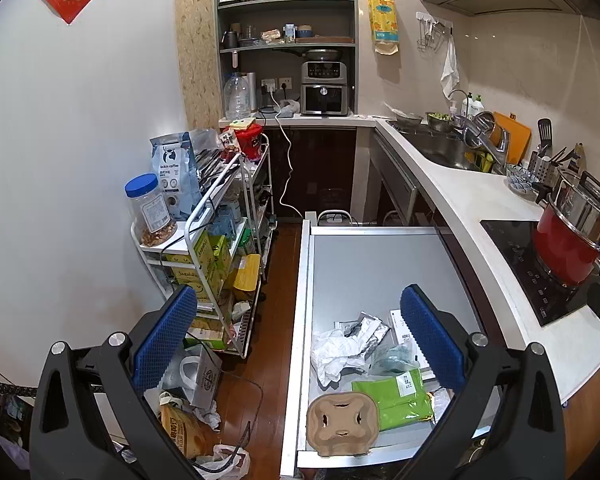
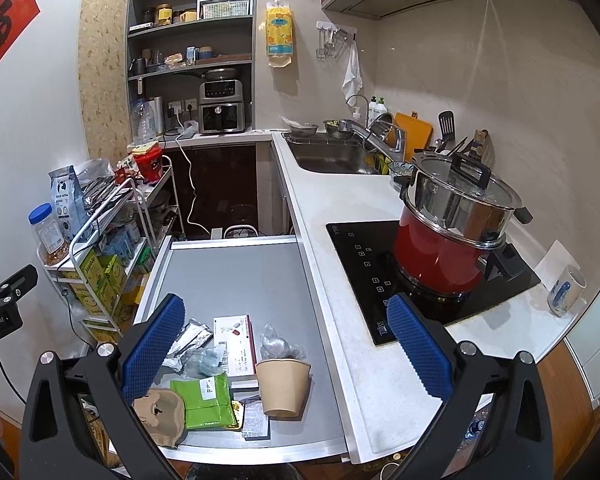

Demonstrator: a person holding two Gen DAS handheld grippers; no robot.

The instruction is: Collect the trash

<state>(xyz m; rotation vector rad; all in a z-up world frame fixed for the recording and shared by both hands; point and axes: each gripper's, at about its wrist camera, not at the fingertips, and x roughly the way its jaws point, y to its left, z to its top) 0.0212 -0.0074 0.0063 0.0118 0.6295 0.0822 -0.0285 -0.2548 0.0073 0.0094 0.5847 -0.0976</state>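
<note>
Trash: wrappers, a green pouch (image 2: 206, 402), a cardboard cup tray (image 1: 341, 424), a paper cup (image 2: 282, 386) and a flat box (image 2: 236, 344) lie bunched at the near end of the grey pull-out counter (image 2: 236, 276), likely gathered there for easy pickup.
Left gripper (image 1: 300, 336): fingers spread wide, holding nothing, hovering above the pile; crumpled white wrapper (image 1: 336, 354) sits between them in view.
Right gripper (image 2: 284, 340): fingers also wide and empty, with the cup at about 6 o'clock between them.
Cup: upright, just beside the pouch at its 3 o'clock.
Stove side: red pot (image 2: 440, 256) at 2 o'clock, well apart from the trash.
Judgement: collecting is not yet begun; wide fingers suit the bulky cup.
</note>
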